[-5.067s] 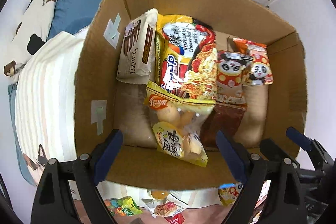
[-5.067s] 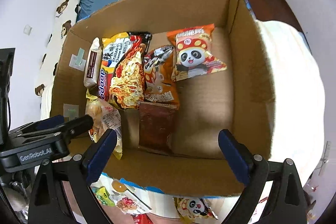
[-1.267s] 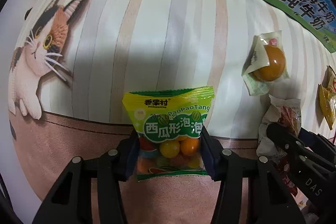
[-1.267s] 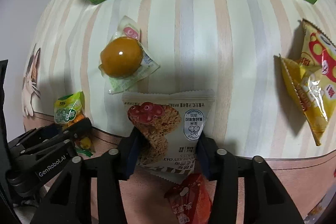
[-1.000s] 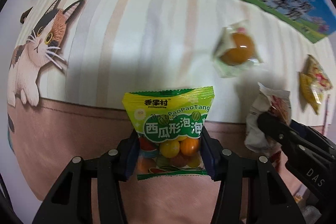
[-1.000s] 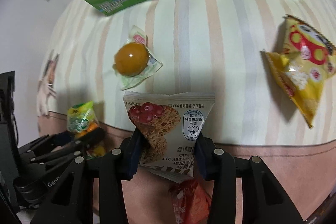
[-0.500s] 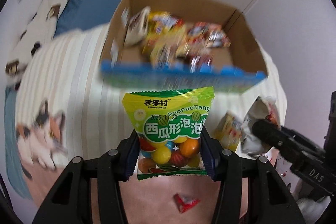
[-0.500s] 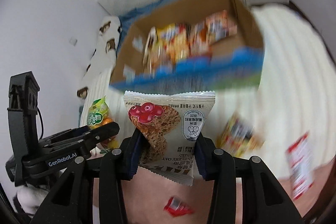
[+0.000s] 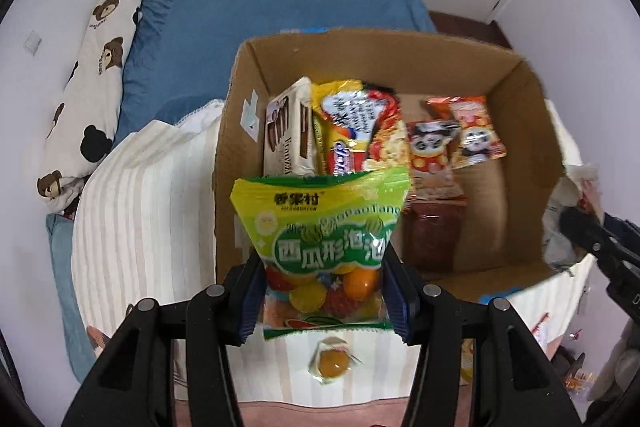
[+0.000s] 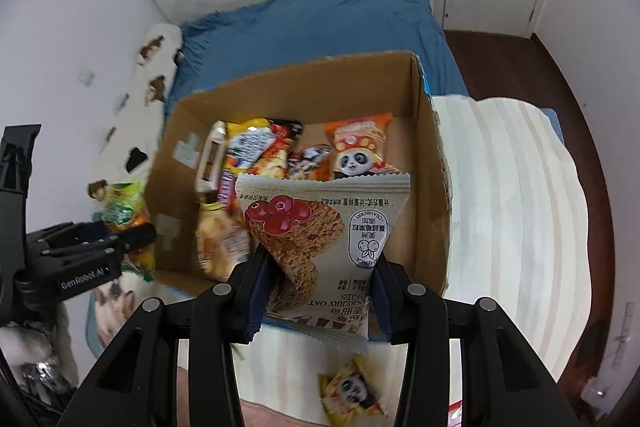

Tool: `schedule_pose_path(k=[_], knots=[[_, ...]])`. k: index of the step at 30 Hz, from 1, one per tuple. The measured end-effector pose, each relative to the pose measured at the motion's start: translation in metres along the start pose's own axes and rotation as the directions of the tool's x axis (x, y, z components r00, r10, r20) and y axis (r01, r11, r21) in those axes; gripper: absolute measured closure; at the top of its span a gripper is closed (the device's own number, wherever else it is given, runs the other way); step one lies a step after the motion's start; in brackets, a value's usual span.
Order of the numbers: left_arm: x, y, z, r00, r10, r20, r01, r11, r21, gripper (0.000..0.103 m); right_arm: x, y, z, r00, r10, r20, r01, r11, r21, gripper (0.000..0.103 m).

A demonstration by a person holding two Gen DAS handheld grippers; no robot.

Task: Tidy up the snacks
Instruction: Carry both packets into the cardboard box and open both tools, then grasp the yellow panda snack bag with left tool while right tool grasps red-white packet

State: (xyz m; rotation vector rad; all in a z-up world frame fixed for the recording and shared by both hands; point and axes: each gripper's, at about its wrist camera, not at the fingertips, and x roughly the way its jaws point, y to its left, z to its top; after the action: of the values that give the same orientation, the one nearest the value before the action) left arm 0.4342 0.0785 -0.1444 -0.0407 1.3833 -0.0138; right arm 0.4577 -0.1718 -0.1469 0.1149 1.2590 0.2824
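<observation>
My left gripper point(image 9: 324, 291) is shut on a green bag of round fruit-coloured candies point(image 9: 324, 231), held up above the near wall of the cardboard box point(image 9: 520, 75). My right gripper point(image 10: 318, 291) is shut on a white cranberry oat cookie packet point(image 10: 320, 227), also held over the box's point(image 10: 432, 163) near edge. Inside the box lie several snack packs: a biscuit pack point(image 9: 286, 131), a noodle bag point(image 9: 352, 123) and panda packets point(image 9: 472, 131). In the right wrist view, the left gripper point(image 10: 120, 239) with its green bag shows at the left.
The box stands on a striped blanket point(image 9: 152, 195) on a bed with a blue sheet point(image 9: 248, 11) and a bear-print pillow point(image 9: 88, 87). An orange jelly cup point(image 9: 332, 361) and a yellow panda packet point(image 10: 352, 391) lie on the blanket before the box. White closet doors stand behind.
Both grippers lifted their packets off the blanket and swung up toward the box, which now fills the views. The grips on both packets stayed the same.
</observation>
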Motion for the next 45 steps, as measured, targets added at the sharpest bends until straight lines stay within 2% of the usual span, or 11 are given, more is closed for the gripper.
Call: schedule_pose_path(k=[7,10,11,13,15,17,20,23,33,38,45], knots=[[0.051,0.012,0.009,0.994,0.034,-0.109,-0.035,0.999,-0.015,0.054,0.044,-0.007,0.002,0.996,-0.036,-0.082,0.036,0.999,-0.003,0.057],[0.07,0.019,0.007,0.983,0.016,-0.182,-0.021,0.999,-0.029,0.054,0.06,-0.007,0.0,0.991,-0.045,-0.128,0.045,0.999,0.001,0.053],[0.075,0.021,0.005,0.979,0.004,-0.203,-0.013,0.999,-0.042,0.053,0.065,-0.008,-0.001,0.987,-0.062,-0.148,0.063,0.998,0.002,0.047],[0.081,0.028,0.001,0.974,-0.037,-0.223,0.018,0.996,-0.087,0.053,0.072,-0.008,-0.002,0.981,-0.089,-0.174,0.09,0.996,-0.002,0.004],[0.081,0.032,-0.002,0.976,-0.046,-0.214,0.024,0.994,-0.102,0.046,0.074,-0.008,-0.003,0.98,-0.086,-0.177,0.087,0.996,-0.001,0.004],[0.079,0.034,-0.003,0.979,-0.048,-0.197,0.026,0.993,-0.113,0.029,0.077,-0.007,-0.004,0.976,-0.097,-0.195,0.098,0.995,-0.004,0.004],[0.074,0.039,-0.004,0.981,-0.075,-0.178,0.051,0.99,-0.135,0.023,0.078,-0.009,-0.006,0.974,-0.091,-0.209,0.095,0.995,0.008,0.004],[0.068,0.042,-0.004,0.985,-0.067,-0.157,0.044,0.988,-0.146,0.009,0.079,-0.009,-0.008,0.972,-0.091,-0.215,0.095,0.995,0.011,0.004],[0.039,0.034,-0.017,0.992,-0.097,-0.08,0.085,0.986,-0.145,0.008,0.065,-0.005,-0.016,0.981,-0.092,-0.173,0.096,0.995,0.018,0.003],[0.011,0.023,-0.037,0.998,-0.055,0.036,0.058,0.993,-0.106,0.008,0.042,-0.001,-0.035,0.99,-0.1,-0.095,0.1,0.995,0.001,0.003],[-0.026,0.01,-0.076,0.984,-0.035,0.177,0.051,0.995,-0.088,0.008,0.001,0.011,-0.07,0.993,-0.111,0.035,0.112,0.993,-0.024,0.003]])
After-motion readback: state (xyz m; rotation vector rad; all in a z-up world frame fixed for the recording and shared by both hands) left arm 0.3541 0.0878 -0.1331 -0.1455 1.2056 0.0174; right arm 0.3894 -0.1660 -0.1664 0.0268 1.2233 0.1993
